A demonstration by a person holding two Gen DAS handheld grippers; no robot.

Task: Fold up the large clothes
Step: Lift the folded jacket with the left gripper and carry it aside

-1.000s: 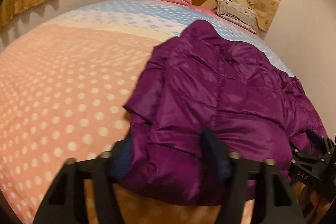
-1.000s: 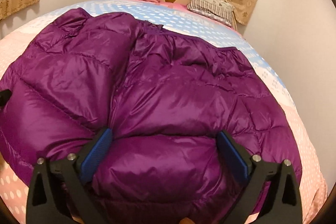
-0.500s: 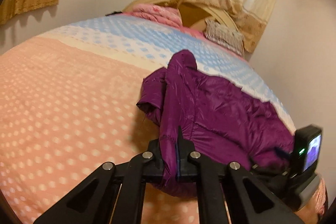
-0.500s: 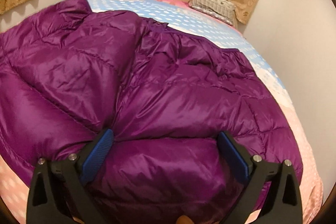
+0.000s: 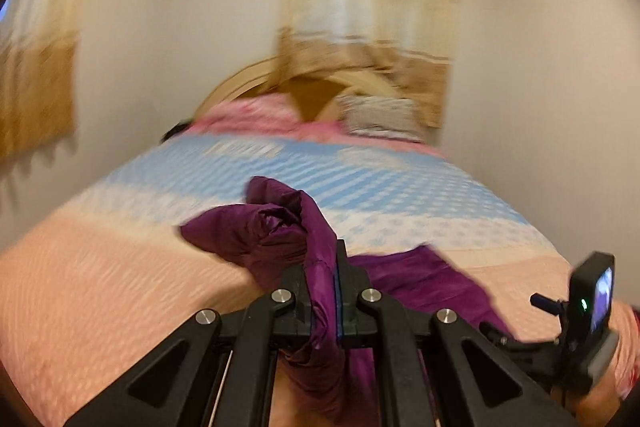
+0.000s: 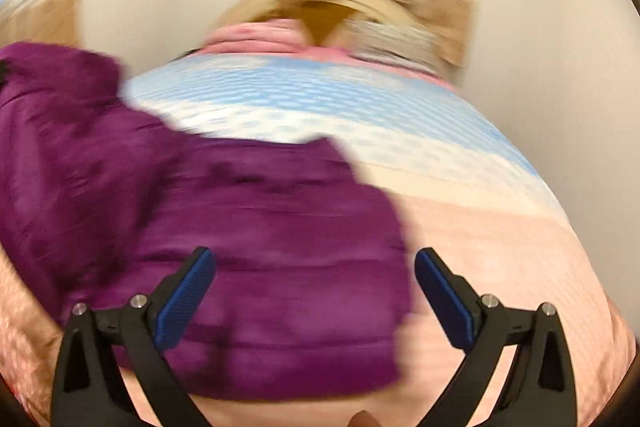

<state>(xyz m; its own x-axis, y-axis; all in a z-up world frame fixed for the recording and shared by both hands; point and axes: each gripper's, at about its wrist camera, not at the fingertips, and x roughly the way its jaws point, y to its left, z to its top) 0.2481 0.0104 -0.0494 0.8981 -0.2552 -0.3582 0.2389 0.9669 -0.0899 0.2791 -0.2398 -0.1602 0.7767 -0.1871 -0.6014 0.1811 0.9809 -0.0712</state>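
A purple puffer jacket [image 6: 260, 239] lies on the bed [image 6: 500, 227]. My left gripper [image 5: 331, 291] is shut on a fold of the jacket [image 5: 280, 235] and holds it raised above the bedspread; the rest trails down to the right. My right gripper [image 6: 314, 291] is open, its blue pads [image 6: 184, 299] either side of the jacket's near part, not pinching it. The right gripper's body [image 5: 580, 327] shows at the right edge of the left wrist view. Both views are motion-blurred.
The bedspread [image 5: 100, 287] is peach with dots near me and blue farther off. A pink folded blanket [image 5: 256, 115] and a striped pillow [image 5: 380, 117] lie by the headboard. Curtains [image 5: 368, 19] hang behind; a wall [image 5: 540, 107] borders the bed's right side.
My left gripper closed on the jacket edge and lifted it up and back. My right gripper stayed open and pulled back, so more bedspread shows on the right.
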